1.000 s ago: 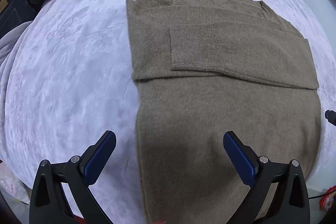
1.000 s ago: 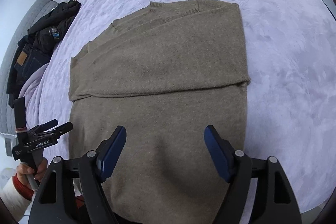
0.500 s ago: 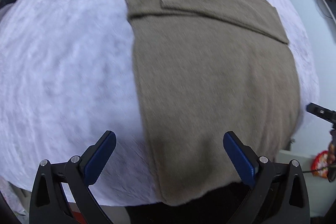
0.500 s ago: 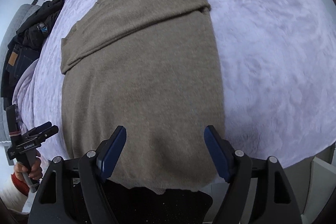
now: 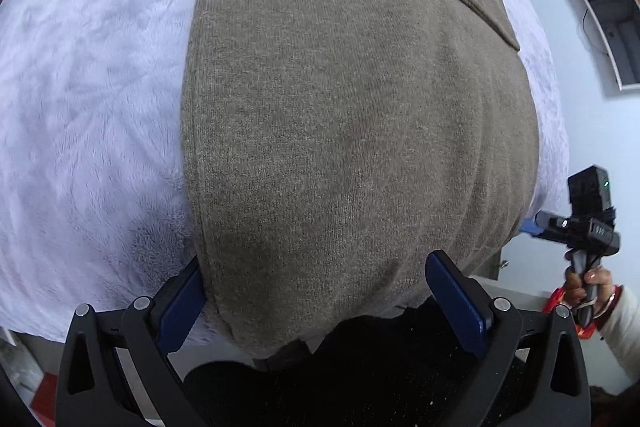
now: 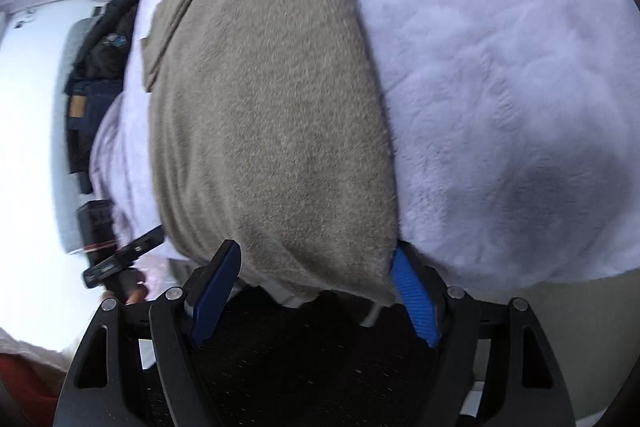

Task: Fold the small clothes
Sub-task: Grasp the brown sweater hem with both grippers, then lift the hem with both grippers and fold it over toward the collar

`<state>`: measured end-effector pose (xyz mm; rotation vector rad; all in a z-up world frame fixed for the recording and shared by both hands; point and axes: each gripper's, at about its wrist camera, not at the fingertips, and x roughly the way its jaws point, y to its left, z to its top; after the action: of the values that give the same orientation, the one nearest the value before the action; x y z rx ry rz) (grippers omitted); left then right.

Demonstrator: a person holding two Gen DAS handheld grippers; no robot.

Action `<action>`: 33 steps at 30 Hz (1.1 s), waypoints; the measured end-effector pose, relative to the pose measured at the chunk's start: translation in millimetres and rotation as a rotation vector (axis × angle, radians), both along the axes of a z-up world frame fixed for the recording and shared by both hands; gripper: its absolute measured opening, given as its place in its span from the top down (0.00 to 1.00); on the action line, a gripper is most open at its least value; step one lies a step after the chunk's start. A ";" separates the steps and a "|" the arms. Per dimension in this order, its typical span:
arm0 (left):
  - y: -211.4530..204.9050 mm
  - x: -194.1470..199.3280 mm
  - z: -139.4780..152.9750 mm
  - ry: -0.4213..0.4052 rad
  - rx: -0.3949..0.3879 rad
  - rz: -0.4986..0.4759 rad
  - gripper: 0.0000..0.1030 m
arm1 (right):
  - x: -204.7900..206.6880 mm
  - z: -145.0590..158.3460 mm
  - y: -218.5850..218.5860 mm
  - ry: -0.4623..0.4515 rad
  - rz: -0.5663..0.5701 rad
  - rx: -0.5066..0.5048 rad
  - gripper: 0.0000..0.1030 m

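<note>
A brown knit sweater lies flat on the lilac fleece bed cover, sleeves folded across its far end. Its hem hangs over the near edge of the bed. My left gripper is open, and its jaws straddle the hem's left corner without pressing it. In the right wrist view the same sweater runs up the left half. My right gripper stands open astride the hem's right corner, its right pad beside the side seam. Each view shows the other gripper off to the side: the right gripper and the left gripper.
Dark clothes and jeans are piled at the far left of the bed. A hand holds the right gripper's handle off the bed's edge. Black fabric lies below the hem. A framed panel hangs on the wall.
Both grippers have pulled back toward the near edge of the bed and tipped downward. The sweater's hem, earlier out ahead, now sits between each pair of jaws. The jaws stay equally wide.
</note>
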<state>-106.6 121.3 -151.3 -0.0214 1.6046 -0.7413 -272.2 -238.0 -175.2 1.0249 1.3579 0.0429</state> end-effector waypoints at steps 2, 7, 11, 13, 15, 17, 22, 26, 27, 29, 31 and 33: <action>4.2 0.2 -1.2 -0.001 -0.025 0.017 0.01 | -0.2 -6.1 0.9 -0.051 0.024 0.047 0.23; 12.7 -5.4 2.4 0.022 -0.072 0.017 0.01 | 1.4 -12.1 6.7 -0.149 0.072 0.150 0.23; -5.8 -21.6 -4.1 -0.005 -0.004 -0.050 0.01 | 1.5 -21.2 14.4 -0.175 0.106 0.207 0.22; -6.6 -28.8 -8.3 -0.009 0.021 -0.067 0.01 | 1.1 -25.9 20.2 -0.175 0.116 0.216 0.22; -7.4 -32.1 -9.2 -0.017 0.038 -0.059 0.01 | -1.1 -30.7 20.8 -0.166 0.115 0.226 0.22; -17.9 -30.8 -8.2 -0.015 0.047 -0.039 0.01 | -2.3 -35.9 23.8 -0.158 0.101 0.249 0.24; -14.0 -27.5 -4.8 -0.026 0.095 -0.014 0.55 | -4.6 -50.1 37.9 -0.075 0.057 0.287 0.88; -3.6 -19.8 -6.5 0.058 0.025 0.015 0.86 | -8.3 -40.5 40.5 -0.128 -0.012 0.340 0.89; -2.7 -17.7 -3.4 0.064 0.005 0.018 0.86 | -9.4 -37.0 38.0 -0.141 -0.032 0.362 0.89; 0.0 -13.0 5.7 0.081 -0.046 0.031 0.86 | -11.6 -32.2 37.1 -0.160 -0.074 0.406 0.89; 1.0 -7.8 15.7 0.091 -0.092 0.045 0.86 | -13.1 -25.0 35.0 -0.193 -0.116 0.452 0.89; 2.4 0.1 27.5 0.098 -0.145 0.062 0.86 | -10.8 -15.1 34.0 -0.237 -0.152 0.484 0.89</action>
<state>-106.6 123.7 -123.8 -0.2149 1.6327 -0.8176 -283.0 -204.0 -190.3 1.4749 1.0701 0.3822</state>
